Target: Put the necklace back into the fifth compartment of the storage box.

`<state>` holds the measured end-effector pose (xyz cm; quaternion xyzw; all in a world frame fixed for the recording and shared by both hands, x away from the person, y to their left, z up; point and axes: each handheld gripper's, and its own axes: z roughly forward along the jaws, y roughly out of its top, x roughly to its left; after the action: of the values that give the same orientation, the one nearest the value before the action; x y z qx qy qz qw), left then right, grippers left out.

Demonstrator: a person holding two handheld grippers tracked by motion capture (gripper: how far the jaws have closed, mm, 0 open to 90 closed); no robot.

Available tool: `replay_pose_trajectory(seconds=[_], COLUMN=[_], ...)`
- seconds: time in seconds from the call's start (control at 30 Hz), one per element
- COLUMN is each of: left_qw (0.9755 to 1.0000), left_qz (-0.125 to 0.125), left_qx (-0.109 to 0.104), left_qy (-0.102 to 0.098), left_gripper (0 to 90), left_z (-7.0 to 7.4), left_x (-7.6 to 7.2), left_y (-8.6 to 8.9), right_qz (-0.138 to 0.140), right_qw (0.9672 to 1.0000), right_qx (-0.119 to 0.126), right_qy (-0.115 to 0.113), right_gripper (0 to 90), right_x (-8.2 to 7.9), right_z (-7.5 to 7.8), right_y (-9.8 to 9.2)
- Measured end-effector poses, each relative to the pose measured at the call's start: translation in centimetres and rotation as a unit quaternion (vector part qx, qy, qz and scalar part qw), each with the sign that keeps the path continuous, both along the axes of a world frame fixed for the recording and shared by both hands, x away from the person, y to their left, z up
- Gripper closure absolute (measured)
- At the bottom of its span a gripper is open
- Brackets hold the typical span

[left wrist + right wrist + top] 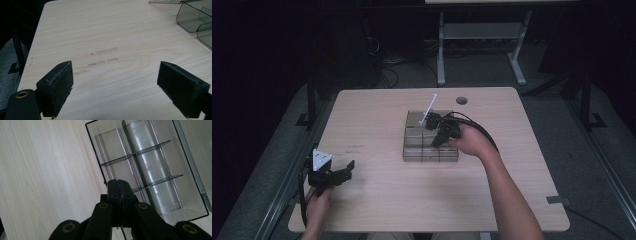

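**Right fingers pinched together over the divided tray, white stick poking up beside them**

The pale wooden surface is carrying one main landmark, a clear smoke-tinted divided tray, which is sitting near the middle, slightly toward the far edge. Everything below is placed relative to that tray.

The right gripper is hovering over the tray's middle, the person's right hand reaching in from the tray's right side. In the right gripper view its fingers are pressing flat together, and the tray's thin cross dividers and open compartments are lying just beyond the tips. Nothing is showing between the pads there, so I cannot tell whether they are pinching anything thin.

The left gripper is resting well to the tray's left and nearer the person, fingers spread wide apart over bare wood, gripping nothing. A corner of the tray is peeking in at the upper right of the left gripper view.

A slim white stick is slanting up over the tray's far end, just beside the right gripper; whether the gripper is carrying it I cannot tell.

Risks, as I am judging them: the tray is looking light and unanchored, so a downward or sideways nudge from the closed fingers could be sliding or tipping it, since the left gripper is too far off to steady it. The thin dividers could be catching the fingertips. The stick, if loosely held, could be slipping or levering out.
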<state>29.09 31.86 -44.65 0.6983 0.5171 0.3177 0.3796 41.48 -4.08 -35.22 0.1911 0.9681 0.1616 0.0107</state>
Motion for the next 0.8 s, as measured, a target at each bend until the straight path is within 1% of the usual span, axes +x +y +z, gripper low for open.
replay_pose_trajectory(seconds=[0.3, 0.43, 0.67, 0.8], left_qw=[1.0, 1.0, 1.0, 1.0], left_qz=[-0.002, -0.001, -0.002, -0.001], left_qx=[0.003, 0.0, 0.002, 0.0], left_qy=[0.001, 0.0, 0.001, 0.0], left_gripper=[13.1, 13.1, 13.1, 13.1], left_z=[0.0, -0.1, 0.0, 0.0], left_x=[0.0, 0.0, 0.0, 0.0], left_y=[0.0, 0.0, -0.1, 0.0], right_qz=[-0.008, -0.011, -0.01, -0.012], right_qw=[0.9999, 0.9999, 0.9999, 0.9999], right_qx=[0.005, 0.007, 0.0, 0.004], right_qy=[0.006, 0.008, 0.009, 0.011], right_gripper=[88.7, 88.7, 88.7, 88.7], right_x=[0.8, 1.1, 1.5, 1.8], right_z=[-0.8, -1.0, -1.7, -1.8], right_y=[0.3, 0.5, 0.9, 1.0])
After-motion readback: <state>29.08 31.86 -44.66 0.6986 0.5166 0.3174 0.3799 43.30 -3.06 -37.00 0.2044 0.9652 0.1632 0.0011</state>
